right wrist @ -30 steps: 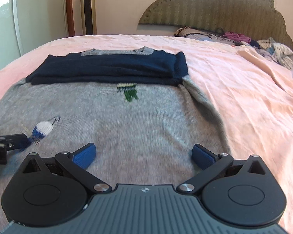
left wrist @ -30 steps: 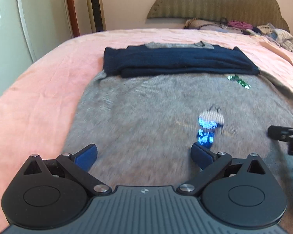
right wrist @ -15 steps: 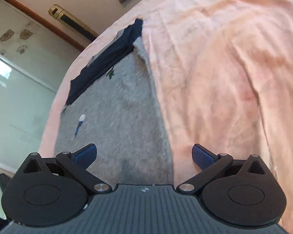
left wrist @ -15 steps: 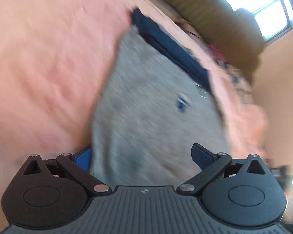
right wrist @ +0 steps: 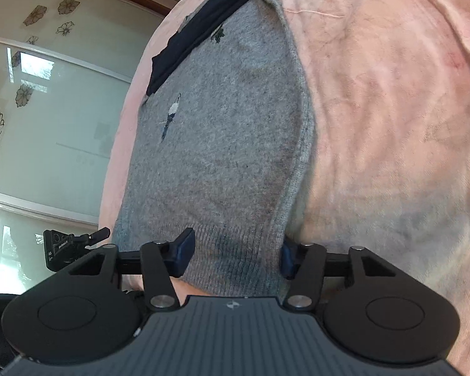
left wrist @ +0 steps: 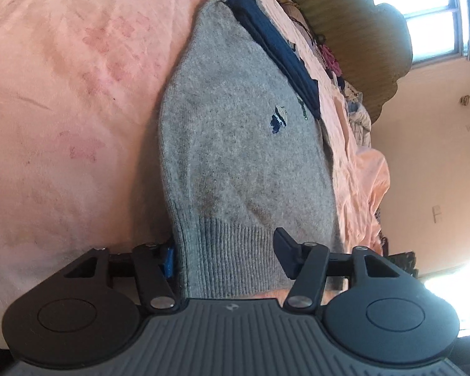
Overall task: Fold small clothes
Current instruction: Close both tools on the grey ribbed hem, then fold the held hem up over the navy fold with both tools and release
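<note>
A grey knit sweater (left wrist: 244, 156) lies flat on the pink bedsheet (left wrist: 62, 94). The left gripper (left wrist: 227, 255) and right gripper (right wrist: 235, 252) are closing around its ribbed hem corners, pads not yet pressing.

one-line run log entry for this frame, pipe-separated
stage: grasping hem corners | left gripper: closing, ribbed hem between jaws | right gripper: closing, hem between jaws | grey sweater: flat on pink bedsheet, navy sleeves folded across top

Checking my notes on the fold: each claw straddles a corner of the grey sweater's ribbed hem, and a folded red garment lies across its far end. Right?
Not quite: the folded garment across the far end of the grey sweater is navy blue, not red, as the left wrist view shows. The left claw and right claw do straddle the ribbed hem's corners, closing.
</note>
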Motion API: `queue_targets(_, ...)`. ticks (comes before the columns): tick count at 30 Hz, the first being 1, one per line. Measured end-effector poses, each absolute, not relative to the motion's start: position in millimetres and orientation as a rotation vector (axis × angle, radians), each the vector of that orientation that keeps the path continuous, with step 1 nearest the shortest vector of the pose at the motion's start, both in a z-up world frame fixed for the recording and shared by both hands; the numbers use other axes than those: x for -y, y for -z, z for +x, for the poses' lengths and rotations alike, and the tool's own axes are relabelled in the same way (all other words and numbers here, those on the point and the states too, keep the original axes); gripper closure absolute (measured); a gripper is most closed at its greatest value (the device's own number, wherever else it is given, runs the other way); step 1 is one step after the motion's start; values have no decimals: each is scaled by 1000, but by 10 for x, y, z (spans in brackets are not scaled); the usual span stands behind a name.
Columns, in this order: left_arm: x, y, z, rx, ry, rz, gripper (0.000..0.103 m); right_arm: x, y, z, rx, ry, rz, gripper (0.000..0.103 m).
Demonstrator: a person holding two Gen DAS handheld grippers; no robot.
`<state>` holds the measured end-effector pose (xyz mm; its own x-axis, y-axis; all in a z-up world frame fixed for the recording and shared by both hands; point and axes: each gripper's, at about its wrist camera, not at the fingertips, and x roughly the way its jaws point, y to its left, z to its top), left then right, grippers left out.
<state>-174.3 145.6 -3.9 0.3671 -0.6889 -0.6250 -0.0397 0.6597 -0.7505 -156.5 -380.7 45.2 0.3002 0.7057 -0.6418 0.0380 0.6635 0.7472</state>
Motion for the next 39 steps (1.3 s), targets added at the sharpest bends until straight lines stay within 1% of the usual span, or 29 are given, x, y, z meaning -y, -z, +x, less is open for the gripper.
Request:
queue_targets(1,-1413,16,-1730,-1148,457,-712,64,3813,-446,-1565,-1201,-491,743,65)
queue_targets(2,-1377,0,-1717,-1164,433,-659,82,3810,-421,-1579,-1204,-478,730,80)
queue_targets(3,-1357,-5,-1704,-1177,408,-613,97,3797,-404,-1580,-1212,-469,717,90)
queue_targets(8,-1322,-151,-1651,-1153,418,-525,98,3845,-472,-1611,-1159,-496,722,91)
queue_targets(10,-1354,-291,-1588,-1100,457,-547,98,3868,-579,-1570,-1111,-534,742,91)
queue_targets(14,-1446,-656,-1229,-925,507,-608,98,3931,-865,-1308,-1005,-592,768,91)
queue_targets(19,-1489,-961,-211,-741,515,-640,98,4017,-1101,-454,-806,-658,835,91)
queue_targets(22,-1427,-1004,531,-693,480,-653,98,4099,-1114,241,-704,-660,901,91)
queue_targets(25,-1390,-900,1274,-678,415,-669,98,4219,-961,1007,-656,-588,984,91)
queue_targets(28,-1295,-642,1988,-713,331,-665,98,4359,-574,1724,-698,-466,1087,91)
queue_targets(29,-1257,-580,2149,-729,289,-642,97,4383,-428,1907,-709,-432,1117,87)
queue_targets(30,-1226,-492,2300,-756,249,-630,94,4389,-261,2050,-720,-372,1137,82)
queue_targets(31,-1221,-441,2383,-777,221,-631,93,4377,-138,2154,-741,-303,1143,74)
queue_targets(32,-1243,-422,2394,-771,201,-639,93,4356,-49,2215,-762,-262,1143,42)
queue_targets(33,-1279,-435,2353,-747,202,-644,89,4327,-8,2239,-752,-256,1131,32)
queue_targets(34,-1329,-466,2279,-716,214,-645,85,4295,-15,2222,-729,-270,1115,32)
queue_targets(35,-1373,-510,2191,-687,215,-641,70,4270,-42,2187,-714,-288,1103,31)
queue_targets(36,-1414,-556,2078,-660,207,-632,45,4262,-78,2133,-699,-311,1098,30)
queue_targets(38,-1491,-614,1801,-599,187,-630,13,4253,-203,1922,-668,-342,1049,30)
queue_targets(39,-1519,-635,1632,-574,190,-631,13,4249,-253,1799,-653,-357,1025,30)
